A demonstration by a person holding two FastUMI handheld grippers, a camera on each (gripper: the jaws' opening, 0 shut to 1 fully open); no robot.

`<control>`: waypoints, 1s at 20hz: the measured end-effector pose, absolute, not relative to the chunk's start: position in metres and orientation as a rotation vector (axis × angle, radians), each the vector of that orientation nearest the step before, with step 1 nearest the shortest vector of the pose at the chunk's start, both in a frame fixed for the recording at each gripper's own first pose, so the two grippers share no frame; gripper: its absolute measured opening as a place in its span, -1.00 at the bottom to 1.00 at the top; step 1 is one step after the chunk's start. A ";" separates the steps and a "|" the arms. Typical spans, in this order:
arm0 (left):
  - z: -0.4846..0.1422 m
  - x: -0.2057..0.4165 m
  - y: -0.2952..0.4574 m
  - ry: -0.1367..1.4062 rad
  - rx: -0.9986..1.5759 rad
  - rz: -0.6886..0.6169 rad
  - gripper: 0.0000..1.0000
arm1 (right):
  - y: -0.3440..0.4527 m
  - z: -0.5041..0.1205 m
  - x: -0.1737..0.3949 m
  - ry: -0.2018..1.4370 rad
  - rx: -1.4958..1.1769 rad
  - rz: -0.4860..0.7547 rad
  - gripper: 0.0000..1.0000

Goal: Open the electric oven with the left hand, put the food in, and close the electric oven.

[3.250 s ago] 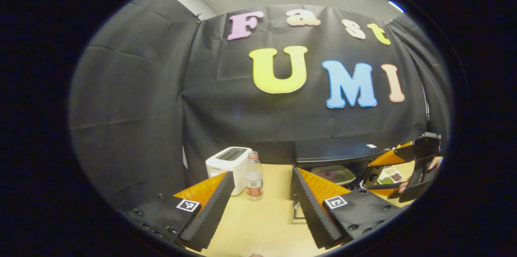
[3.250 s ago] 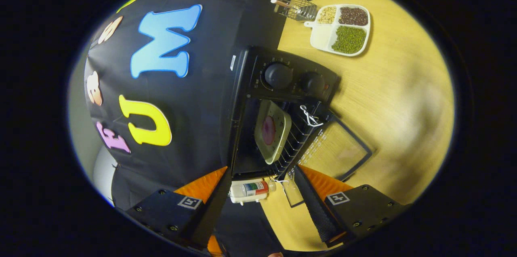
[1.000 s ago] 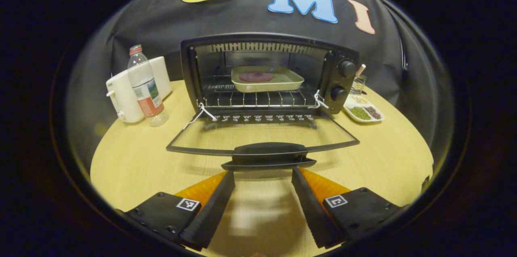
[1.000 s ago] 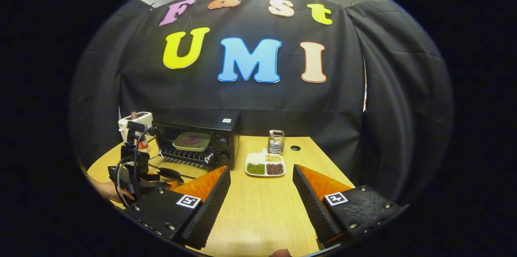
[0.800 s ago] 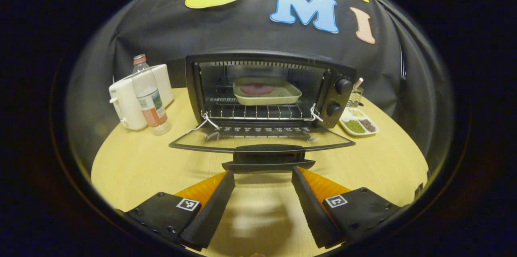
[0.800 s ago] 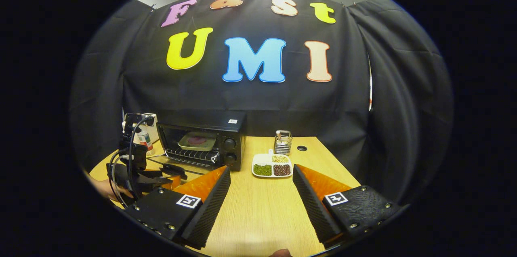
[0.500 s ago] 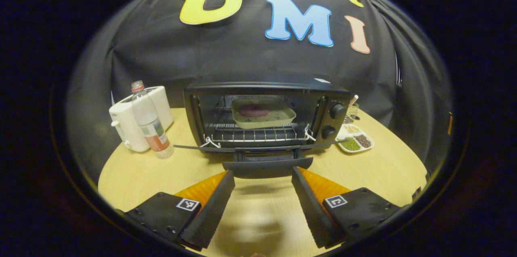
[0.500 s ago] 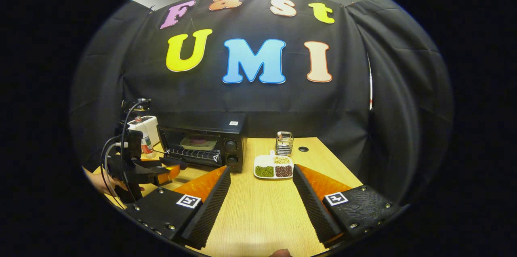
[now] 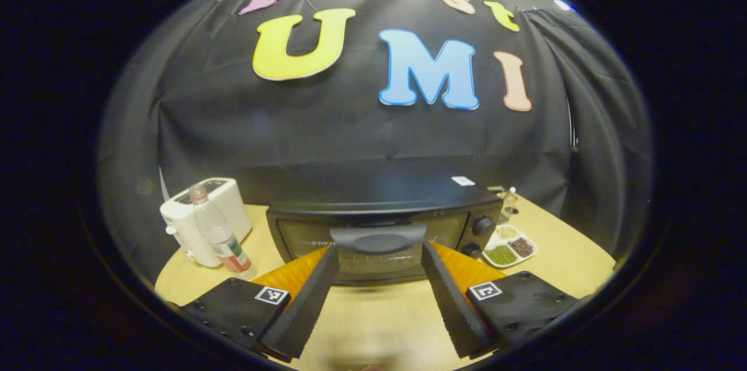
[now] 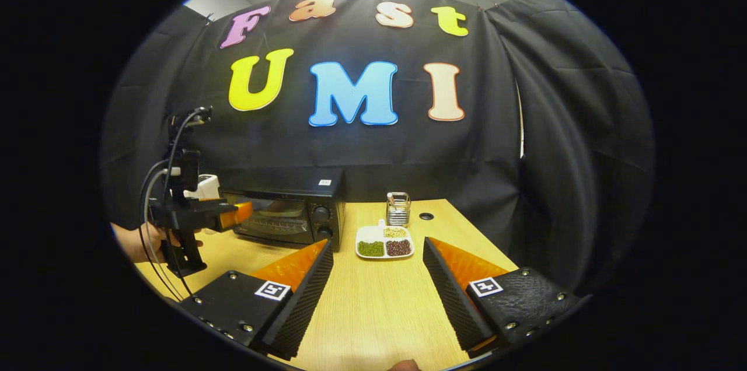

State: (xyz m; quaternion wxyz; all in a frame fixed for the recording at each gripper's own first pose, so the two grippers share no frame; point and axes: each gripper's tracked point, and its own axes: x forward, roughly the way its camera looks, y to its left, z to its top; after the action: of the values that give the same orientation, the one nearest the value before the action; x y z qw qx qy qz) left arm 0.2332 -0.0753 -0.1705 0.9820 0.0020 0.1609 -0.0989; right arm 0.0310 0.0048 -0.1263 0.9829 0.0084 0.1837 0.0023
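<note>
Worktop [image 9: 560, 254]: pale wood grain, set against black cloth walls on the back and both sides; grey ceiling above the cloth.

Left gripper view, left to right: white toaster [image 9: 204, 219] at the worktop's left end, clear bottle [image 9: 219, 237] just in front of it. Oven [image 9: 379, 207] at centre, door up and shut, its handle [image 9: 376, 238] between the tips of the left gripper [image 9: 376, 269], whose jaws stood spread, touching nothing I could make out. Two knobs [image 9: 481, 226] on the oven's right side. Divided dish [image 9: 506, 247] of beans just right of the oven.

Right gripper view, left to right: a hand [image 10: 137, 242] held the left gripper at the oven's front; tray [image 10: 286, 208] seen dimly through the door glass. Wire holder [image 10: 398, 209] behind the dish. Small hole [image 10: 426, 216] in the worktop beside it. Right gripper [image 10: 376, 289] jaws spread, empty, above bare worktop.
</note>
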 end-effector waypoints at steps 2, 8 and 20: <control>-0.139 0.217 -0.078 0.261 0.004 -0.199 1.00 | 0.000 -0.116 0.027 0.341 0.035 0.017 0.91; -0.055 0.135 -0.066 0.120 -0.015 -0.115 1.00 | -0.020 -0.078 0.024 0.233 0.059 0.067 0.91; 0.023 0.016 0.010 0.001 0.005 0.036 1.00 | -0.011 -0.008 0.006 0.082 0.068 0.130 0.92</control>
State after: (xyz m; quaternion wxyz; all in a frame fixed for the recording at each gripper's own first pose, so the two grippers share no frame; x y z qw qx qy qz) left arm 0.0160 0.0102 0.0228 0.9998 0.0026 0.0006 0.0178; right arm 0.0056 -0.0106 -0.0079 0.9965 0.0341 0.0408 0.0649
